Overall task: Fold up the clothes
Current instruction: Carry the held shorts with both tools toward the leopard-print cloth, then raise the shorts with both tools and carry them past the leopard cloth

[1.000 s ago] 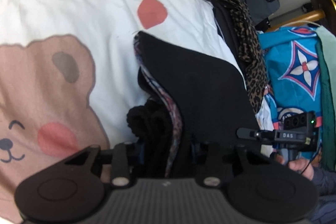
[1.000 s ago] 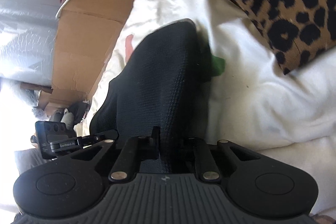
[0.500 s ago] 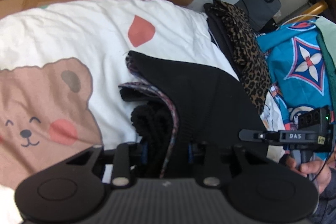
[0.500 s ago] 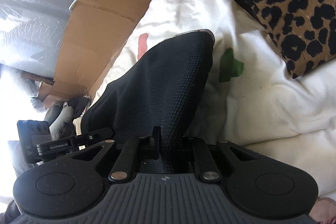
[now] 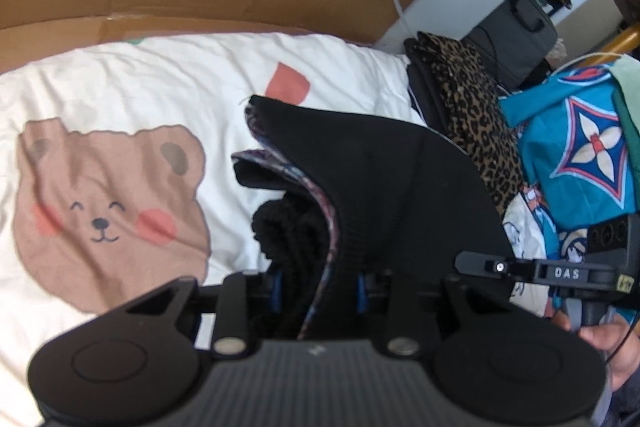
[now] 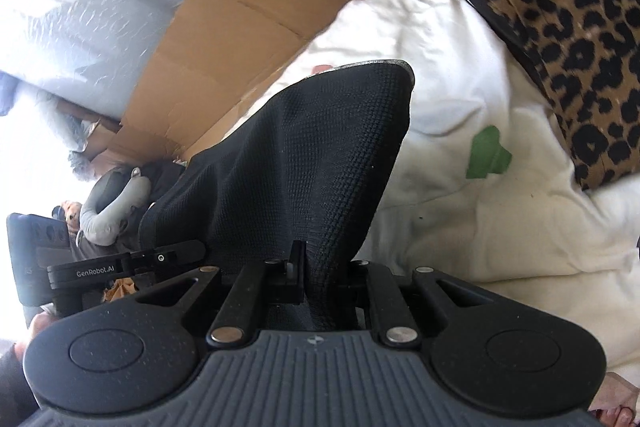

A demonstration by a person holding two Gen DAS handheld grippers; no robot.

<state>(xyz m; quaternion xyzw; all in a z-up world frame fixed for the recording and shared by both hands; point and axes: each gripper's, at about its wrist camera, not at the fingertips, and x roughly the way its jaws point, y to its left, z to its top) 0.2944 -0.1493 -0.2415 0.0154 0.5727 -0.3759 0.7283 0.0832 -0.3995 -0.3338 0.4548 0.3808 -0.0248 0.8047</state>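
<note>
The black garment [image 5: 392,187] hides both grips — lining pattern perhaps floral, too blurred.

Black knit garment [image 5: 384,187], bunched up between the jaws

Thick wad pinched in the left jaws, thinner edge in the right, patterned lining peeking out, far end draping forward from both.

Bare white duvet [image 5: 132,87] left of the black garment [image 5: 400,187]; leopard-print pile [image 5: 472,111] crowds its right.
</note>
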